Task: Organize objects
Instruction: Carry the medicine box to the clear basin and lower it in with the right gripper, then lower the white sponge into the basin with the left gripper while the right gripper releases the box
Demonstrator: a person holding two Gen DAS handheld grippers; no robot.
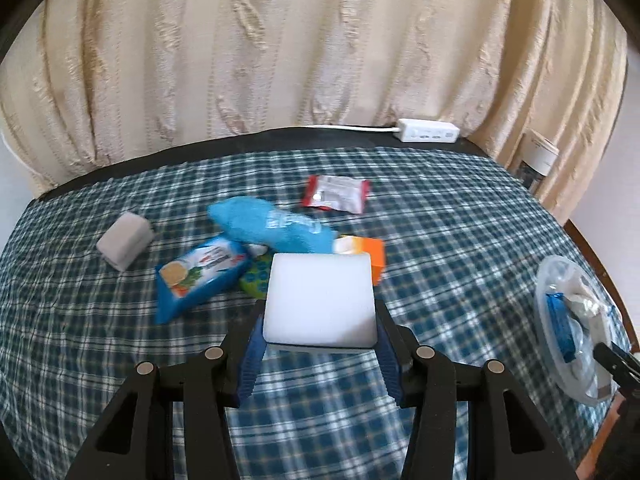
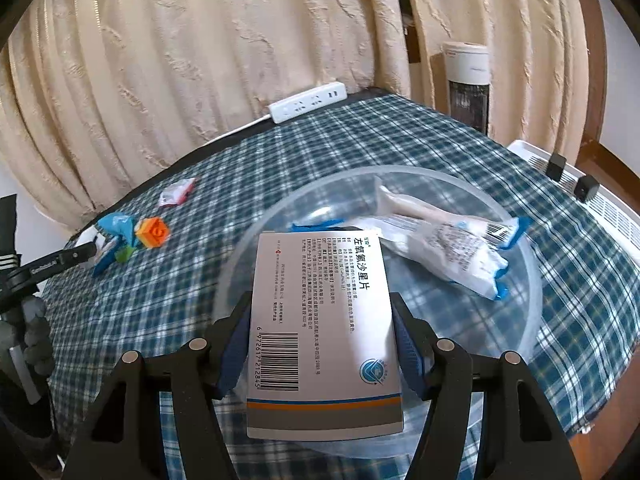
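My left gripper (image 1: pixel 320 320) is shut on a white foam block (image 1: pixel 320 300), held above the checked tablecloth (image 1: pixel 100 340). Beyond it lies a pile: a blue wipes packet (image 1: pixel 196 276), a light blue cloth (image 1: pixel 272 226), an orange box (image 1: pixel 366 254) and a green dotted item (image 1: pixel 256 278). My right gripper (image 2: pixel 322 328) is shut on a white medicine box (image 2: pixel 324 328) with a barcode, held over the clear plastic bowl (image 2: pixel 528 280). In the bowl lies a white and blue packet (image 2: pixel 448 248). The bowl (image 1: pixel 560 276) also shows at the right of the left wrist view.
A grey block (image 1: pixel 124 242) and a red and white sachet (image 1: pixel 336 194) lie apart from the pile. A white power strip (image 1: pixel 428 130) sits at the table's far edge by the cream curtain (image 1: pixel 280 48). A white radiator (image 2: pixel 592 200) stands to the right. A gloved hand (image 2: pixel 36 340) shows at the left.
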